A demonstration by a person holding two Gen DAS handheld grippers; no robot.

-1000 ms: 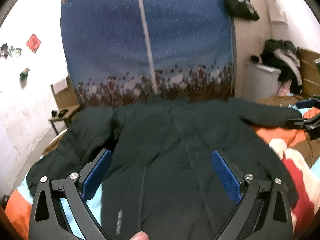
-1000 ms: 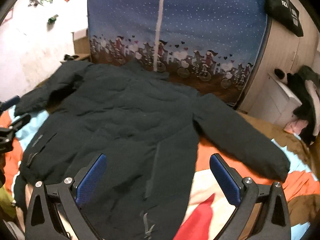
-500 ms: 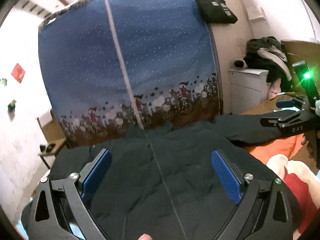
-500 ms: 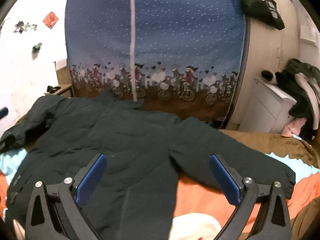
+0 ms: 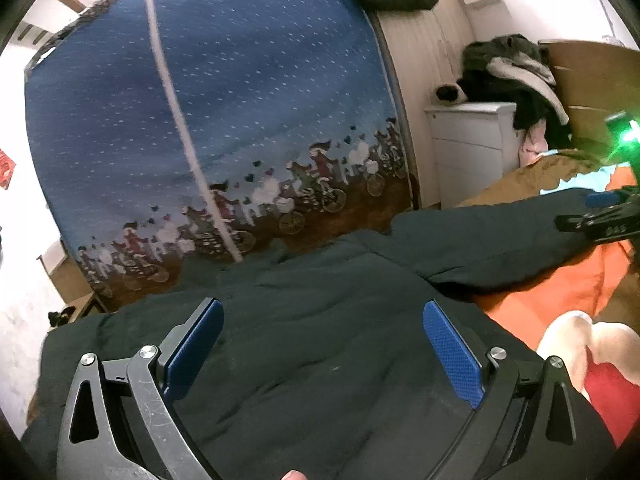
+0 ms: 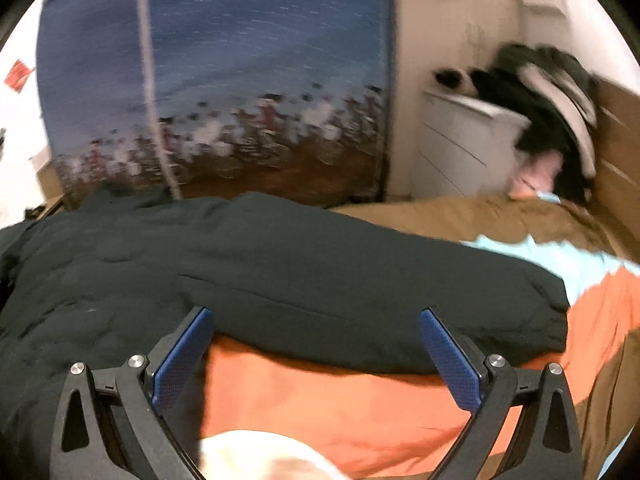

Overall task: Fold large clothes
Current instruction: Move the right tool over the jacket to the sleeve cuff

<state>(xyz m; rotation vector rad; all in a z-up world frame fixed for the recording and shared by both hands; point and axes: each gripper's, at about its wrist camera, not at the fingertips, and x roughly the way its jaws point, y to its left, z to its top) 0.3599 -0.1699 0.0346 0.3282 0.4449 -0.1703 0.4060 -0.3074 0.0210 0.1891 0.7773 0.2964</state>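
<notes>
L wrist: left tool (image 5: 323,354) wide open, empty, hovering over the dark jacket (image 5: 312,344) spread flat on the bed (image 5: 560,300).

R wrist: right tool (image 6: 316,354) wide open, empty, just short of the sleeve (image 6: 380,280). Best to pinch near cuff, fold in across jacket body.

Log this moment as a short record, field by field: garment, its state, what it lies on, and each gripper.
garment: dark jacket
state: spread flat, unfolded, sleeve stretched out sideways
surface: orange bedspread
left hand-held gripper: open, over the jacket body, holding nothing
right hand-held gripper: open, facing the sleeve, holding nothing
backdrop: blue patterned curtain
</notes>
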